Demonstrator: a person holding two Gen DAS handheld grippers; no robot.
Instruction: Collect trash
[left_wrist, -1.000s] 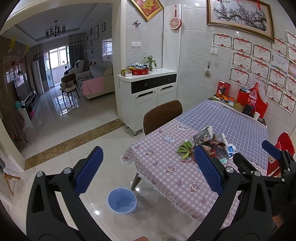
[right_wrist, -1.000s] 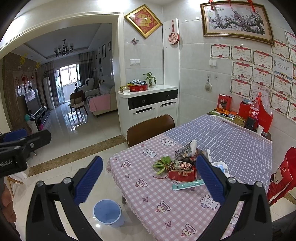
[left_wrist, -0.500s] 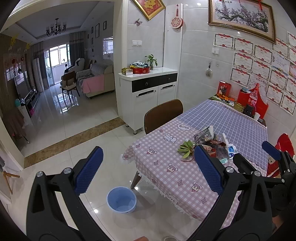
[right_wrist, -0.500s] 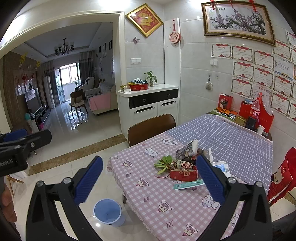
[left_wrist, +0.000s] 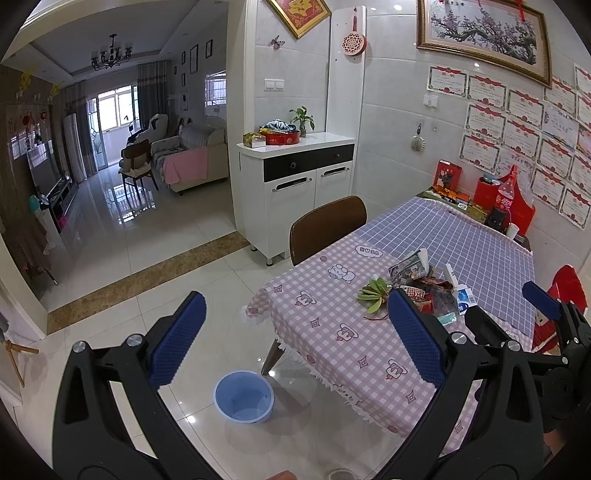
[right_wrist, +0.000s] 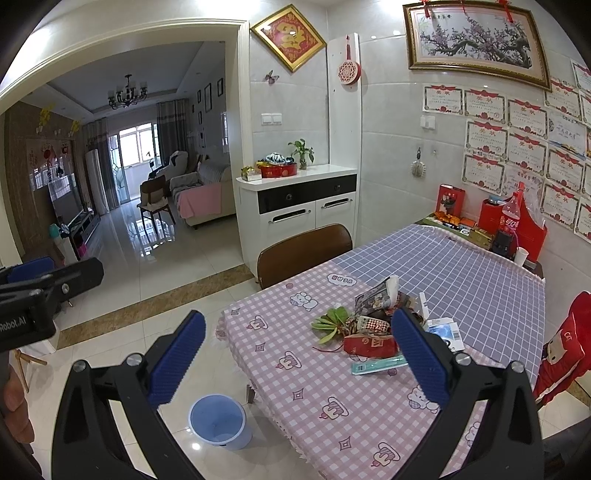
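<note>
The surface (right_wrist: 332, 398) under its checked cloth carried a heap of trash (right_wrist: 373, 325) near the middle, and the blue bin (right_wrist: 218, 421) stood on the floor just beside its corner. The left gripper (left_wrist: 295, 343) and the right gripper (right_wrist: 295, 354) hung spread wide and empty, well apart from the heap. I judge the tangled leaves (right_wrist: 328, 321) and the red wrapper (right_wrist: 369, 343) could slide off the edge if one was pulled carelessly.

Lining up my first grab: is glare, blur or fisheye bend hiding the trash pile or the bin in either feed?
Left wrist view: trash pile sharp but half behind the open left tongs; floor glare near the blue bin, bin clear. Right wrist view: pile sharp and evenly lit between the open right tongs; edges bend, corners black.
</note>
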